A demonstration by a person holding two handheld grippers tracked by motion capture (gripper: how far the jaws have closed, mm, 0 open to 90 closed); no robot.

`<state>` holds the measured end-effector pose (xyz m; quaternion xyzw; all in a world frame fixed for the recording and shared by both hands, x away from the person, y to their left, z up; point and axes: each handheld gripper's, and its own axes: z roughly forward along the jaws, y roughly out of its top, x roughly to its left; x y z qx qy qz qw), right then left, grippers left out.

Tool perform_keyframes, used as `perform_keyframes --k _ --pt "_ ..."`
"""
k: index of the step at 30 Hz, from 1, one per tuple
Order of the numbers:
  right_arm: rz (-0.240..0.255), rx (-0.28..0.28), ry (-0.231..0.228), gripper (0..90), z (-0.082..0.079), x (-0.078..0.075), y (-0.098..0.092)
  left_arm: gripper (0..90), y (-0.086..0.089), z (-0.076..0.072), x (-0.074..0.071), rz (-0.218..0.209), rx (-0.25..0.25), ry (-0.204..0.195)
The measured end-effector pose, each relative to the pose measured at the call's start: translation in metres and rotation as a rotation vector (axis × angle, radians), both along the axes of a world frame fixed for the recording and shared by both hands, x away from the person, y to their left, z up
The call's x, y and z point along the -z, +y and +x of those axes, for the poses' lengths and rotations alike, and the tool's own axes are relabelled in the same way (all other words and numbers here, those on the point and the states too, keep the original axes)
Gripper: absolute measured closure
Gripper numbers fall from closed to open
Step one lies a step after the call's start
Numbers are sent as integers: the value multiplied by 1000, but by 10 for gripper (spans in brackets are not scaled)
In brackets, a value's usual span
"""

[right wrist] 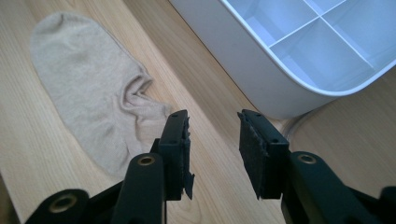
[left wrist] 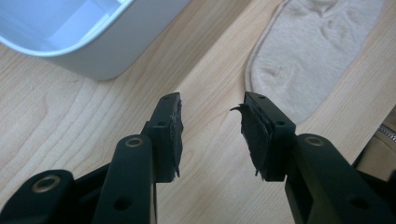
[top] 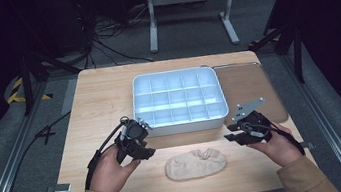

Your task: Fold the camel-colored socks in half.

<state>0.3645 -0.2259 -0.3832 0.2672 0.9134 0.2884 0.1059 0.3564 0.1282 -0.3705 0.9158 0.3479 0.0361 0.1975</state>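
A beige sock lay flat near the front edge of the wooden table, untouched, between the two hand-held tools. The left gripper hovered just beside the sock's toe-side end, jaws apart with nothing between them; the right gripper stood near the opposite end, likewise parted and empty. Behind the sock, toward the table's middle, sat a white divided organiser tray, its compartments holding nothing visible. Judged from this arrangement, the work stood at its beginning: the sock had yet to be grasped, handled and placed
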Motion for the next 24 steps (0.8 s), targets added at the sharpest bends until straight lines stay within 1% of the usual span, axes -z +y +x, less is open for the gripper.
perform_keyframes --k 1,3,4,5,7,9,10,12,13,14,15,16,18,20,21,22,23,24 --pt "4 3 5 633 1 0 -1 582 0 0 -1 -3 -3 -13" --pt "17 -2 17 628 3 0 -4 594 1 -1 -5 -14 -3 -9" --pt "27 -5 27 632 5 0 -4 603 1 -1 -6 -21 5 1" --pt "31 -8 31 634 6 0 -5 604 1 0 -7 -21 14 2" --pt "28 -1 28 634 6 0 -7 605 1 1 -8 -38 4 24" --pt "38 -1 28 629 7 0 -8 605 0 0 -8 -35 2 21" --pt "42 2 27 624 6 -1 -8 605 -1 0 -8 -34 9 18" --pt "46 2 23 613 5 -1 -8 606 -3 0 -8 -44 15 16" --pt "50 2 29 611 5 -1 -8 605 -3 0 -9 -50 10 23" --pt "51 -2 31 609 5 -1 -7 605 -5 0 -9 -54 8 52" --pt "48 -1 37 606 4 -1 -7 595 -5 0 -9 -54 8 52" --pt "46 -3 37 599 4 0 -7 583 -9 -1 -9 -50 8 74" --pt "48 -6 40 593 4 1 -6 585 -11 -2 -9 -43 9 76" --pt "43 -21 52 594 3 2 -6 582 -16 -4 -11 -38 17 89" --pt "38 -30 51 598 3 2 -6 580 -20 -6 -11 -52 42 98" --pt "23 -39 51 615 2 4 -5 578 -23 -7 -12 -58 53 105" --pt "23 -39 51 615 2 4 -5 578 -23 -7 -12 -58 53 105" --pt "17 -40 53 616 2 4 -4 578 -25 -7 -12 -59 64 104"
